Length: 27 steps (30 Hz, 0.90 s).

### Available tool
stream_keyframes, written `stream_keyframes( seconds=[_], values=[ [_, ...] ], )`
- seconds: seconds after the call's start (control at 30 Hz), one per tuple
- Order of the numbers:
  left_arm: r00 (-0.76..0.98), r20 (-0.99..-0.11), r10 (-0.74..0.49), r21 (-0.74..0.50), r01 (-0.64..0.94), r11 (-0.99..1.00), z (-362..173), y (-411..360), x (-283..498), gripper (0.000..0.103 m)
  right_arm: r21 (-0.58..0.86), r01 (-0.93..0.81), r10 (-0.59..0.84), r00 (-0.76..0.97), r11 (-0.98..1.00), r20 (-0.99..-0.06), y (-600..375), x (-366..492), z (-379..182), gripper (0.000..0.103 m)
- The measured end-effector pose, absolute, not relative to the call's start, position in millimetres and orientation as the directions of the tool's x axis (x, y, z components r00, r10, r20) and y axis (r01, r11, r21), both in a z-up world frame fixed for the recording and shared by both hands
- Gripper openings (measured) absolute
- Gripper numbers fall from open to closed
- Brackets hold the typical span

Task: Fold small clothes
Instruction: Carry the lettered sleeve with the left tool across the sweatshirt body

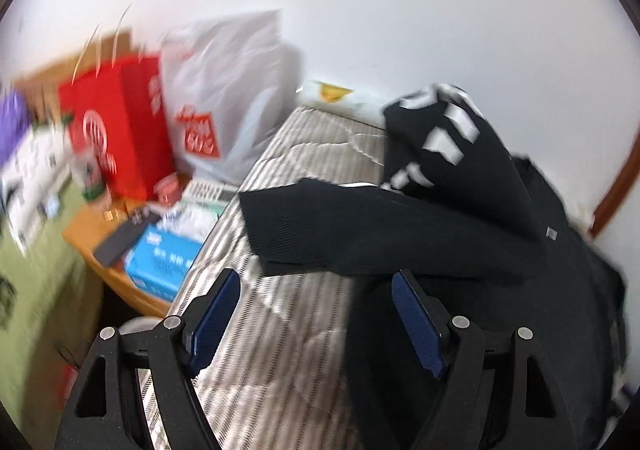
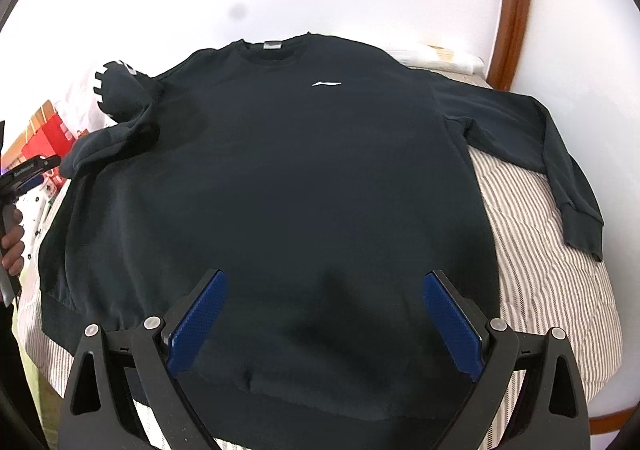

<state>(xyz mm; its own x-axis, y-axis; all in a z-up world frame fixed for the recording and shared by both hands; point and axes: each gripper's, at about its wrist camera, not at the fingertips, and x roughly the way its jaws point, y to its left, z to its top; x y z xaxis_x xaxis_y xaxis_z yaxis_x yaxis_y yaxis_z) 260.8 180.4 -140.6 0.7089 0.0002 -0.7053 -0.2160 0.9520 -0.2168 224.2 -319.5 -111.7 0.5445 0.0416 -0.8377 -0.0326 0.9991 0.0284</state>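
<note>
A black sweatshirt [image 2: 288,177] with a small white chest logo lies face up on a striped bed cover [image 2: 540,290]. Its right sleeve [image 2: 532,137] lies spread out to the right. Its left sleeve [image 2: 116,105], with white blocks printed on it, is folded back and bunched at the left shoulder; it also shows in the left wrist view [image 1: 400,226]. My right gripper [image 2: 324,310] is open and empty above the lower part of the sweatshirt. My left gripper [image 1: 316,302] is open and empty just short of the sleeve cuff, at the bed's left side.
Left of the bed, a wooden side table [image 1: 88,234] holds a blue tissue box [image 1: 160,262], a red paper bag [image 1: 116,121], a white plastic bag [image 1: 232,97] and small items. A white wall stands behind. A brown curved bed frame [image 2: 516,5] is at the right.
</note>
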Motion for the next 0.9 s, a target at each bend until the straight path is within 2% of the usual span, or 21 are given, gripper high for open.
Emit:
stream_keyframes(
  seconds=[0.1,0.33,0.43,0.47,0.5,0.57,0.6,0.63,0.7,0.9],
  values=[
    [0.706,-0.707,-0.04,-0.284,-0.231,0.93,-149,201,272,0.077,0.015,-0.026,0.027,0.533,1.0,-0.845,-315,230,-116,0.097],
    [0.686,-0.726,-0.056,-0.296,-0.237,0.925,-173,211,310,0.077,-0.021,0.002,-0.019,0.499,1.0,-0.867,-315,243,-129,0.097],
    [0.685,-0.725,-0.075,-0.322,-0.241,0.915,-178,212,318,0.073,-0.027,0.008,-0.028,0.487,1.0,-0.873,-317,247,-134,0.097],
    [0.688,-0.722,-0.077,-0.322,-0.235,0.917,-177,211,320,0.069,-0.028,0.008,-0.029,0.485,1.0,-0.874,-318,248,-135,0.097],
    [0.691,-0.719,-0.082,-0.32,-0.224,0.921,-176,209,321,0.057,-0.029,0.008,-0.029,0.484,1.0,-0.875,-319,250,-136,0.097],
    [0.699,-0.713,-0.051,-0.283,-0.221,0.933,-171,202,322,0.044,-0.028,0.008,-0.028,0.482,1.0,-0.876,-321,251,-137,0.097],
    [0.703,-0.711,-0.028,-0.259,-0.224,0.94,-168,199,322,0.028,-0.025,0.007,-0.025,0.482,1.0,-0.876,-321,252,-137,0.097],
    [0.707,-0.707,-0.014,-0.24,-0.222,0.945,-164,197,322,0.017,-0.021,0.005,-0.021,0.483,1.0,-0.875,-321,251,-137,0.097],
    [0.724,-0.69,-0.016,-0.244,-0.212,0.946,-155,195,320,0.011,-0.014,0.001,-0.013,0.488,1.0,-0.873,-321,250,-136,0.097],
    [0.763,-0.646,-0.016,-0.245,-0.187,0.951,-116,176,310,0.008,0.008,-0.007,0.01,0.509,1.0,-0.86,-326,240,-129,0.097]
  ],
)
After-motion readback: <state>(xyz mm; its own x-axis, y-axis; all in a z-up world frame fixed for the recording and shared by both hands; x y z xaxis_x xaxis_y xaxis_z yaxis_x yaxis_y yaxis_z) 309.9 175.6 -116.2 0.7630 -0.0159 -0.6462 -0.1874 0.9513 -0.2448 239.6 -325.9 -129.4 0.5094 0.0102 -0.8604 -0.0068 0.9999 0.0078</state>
